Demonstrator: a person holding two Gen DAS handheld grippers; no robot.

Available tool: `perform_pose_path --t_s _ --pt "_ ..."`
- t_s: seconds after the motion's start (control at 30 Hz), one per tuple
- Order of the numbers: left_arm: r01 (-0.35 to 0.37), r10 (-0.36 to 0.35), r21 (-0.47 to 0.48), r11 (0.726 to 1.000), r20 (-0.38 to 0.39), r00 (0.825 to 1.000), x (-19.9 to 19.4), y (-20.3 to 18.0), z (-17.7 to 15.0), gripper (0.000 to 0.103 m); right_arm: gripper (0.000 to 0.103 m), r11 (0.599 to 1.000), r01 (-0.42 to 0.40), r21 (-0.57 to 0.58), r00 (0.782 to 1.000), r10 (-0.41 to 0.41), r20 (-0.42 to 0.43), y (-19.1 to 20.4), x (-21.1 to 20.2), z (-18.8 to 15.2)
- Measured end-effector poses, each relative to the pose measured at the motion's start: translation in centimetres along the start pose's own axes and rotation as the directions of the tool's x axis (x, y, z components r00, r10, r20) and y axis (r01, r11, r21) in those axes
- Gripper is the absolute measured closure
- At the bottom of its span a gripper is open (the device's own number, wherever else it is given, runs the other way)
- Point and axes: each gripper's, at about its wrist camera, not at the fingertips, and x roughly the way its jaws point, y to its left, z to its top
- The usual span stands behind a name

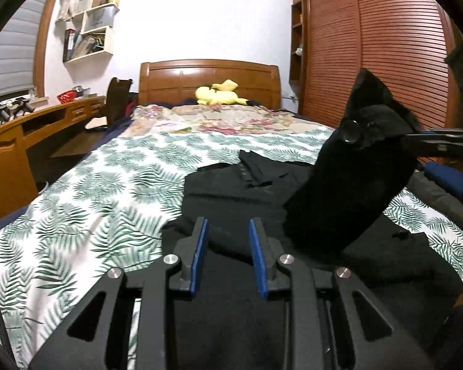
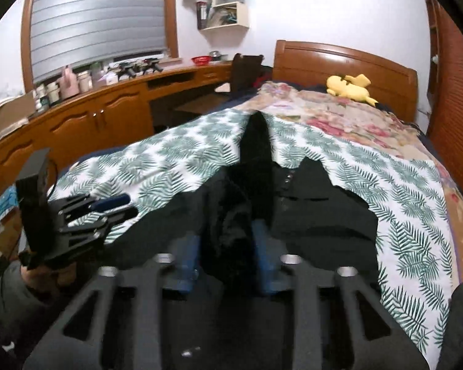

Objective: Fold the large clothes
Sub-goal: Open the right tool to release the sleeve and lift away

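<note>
A large black garment lies spread on the leaf-print bed sheet, its button placket toward the headboard. My right gripper comes in from the right, shut on a fold of this garment, and holds that part up off the bed. In the right wrist view the bunched black cloth fills the gap between the right gripper's blue pads. My left gripper hovers over the garment's near edge, open, nothing between its blue pads. It also shows in a hand at the left.
A floral blanket and a yellow plush toy lie by the wooden headboard. A wooden desk and chair stand left of the bed, louvred wardrobe doors right. Dark folded clothes sit at the bed's right edge.
</note>
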Motion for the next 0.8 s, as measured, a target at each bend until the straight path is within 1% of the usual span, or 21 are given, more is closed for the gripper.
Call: perform_pose_path --t_s 0.07,0.1,0.3,0.43,0.63,0.8 --pt "-0.011 0.011 -0.003 1.0 0.006 1.0 -0.7 0.8 -0.2 0.077 0.04 1.0 -0.03 0.007 1.0 0.03 0.009 0.8 -0.6 0.0" --pt "-0.014 0.014 -0.004 1.0 0.008 1.0 -0.9 1.2 -0.2 0.077 0.036 0.999 -0.038 0.006 0.999 0.037 0.012 1.1 -0.9 -0.1" --pt "-0.034 0.034 -0.008 0.999 0.008 0.999 -1.5 2.6 -0.7 0.077 0.034 1.0 -0.027 0.014 1.0 0.027 0.012 1.0 -1.9 -1.0" --pt "-0.035 0.035 -0.012 0.999 0.01 0.999 -1.7 3.0 -0.9 0.077 0.034 0.999 0.036 0.028 0.999 -0.035 -0.014 0.2 -1.4 -2.7" --pt "-0.029 0.029 0.004 1.0 -0.006 1.0 -1.5 2.9 -1.2 0.077 0.034 0.991 0.104 0.081 0.992 -0.097 -0.083 -2.3 1.5 -6.6" --pt "-0.01 0.011 0.014 1.0 -0.046 0.999 -0.7 2.7 -1.8 0.077 0.034 0.979 0.125 0.159 0.984 -0.101 -0.146 -4.6 4.6 -10.7"
